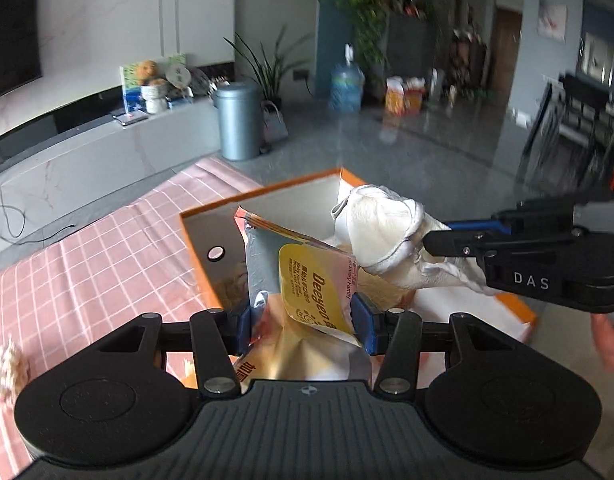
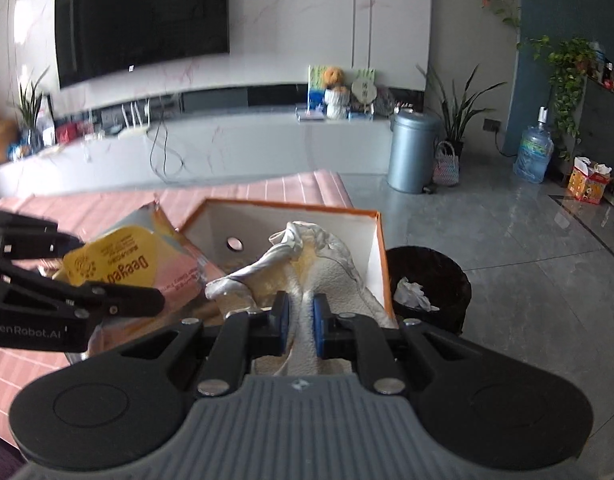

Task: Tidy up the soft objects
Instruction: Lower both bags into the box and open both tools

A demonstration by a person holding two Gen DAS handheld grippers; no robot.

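Two soft things hang over the orange box [image 1: 267, 196]: a wipes pack [image 1: 303, 280] clamped upright in my half-spread left fingers [image 1: 303, 322], a white cloth [image 2: 307, 264] pinched in my nearly closed right fingers [image 2: 301, 326], nearer the box's far corner

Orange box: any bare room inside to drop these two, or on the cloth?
Inside the orange box, the white floor by the back wall with the round hole looks bare. The pink checked cloth left of it is open. Over the box's near edge, wipes pack and white cloth crowd together.
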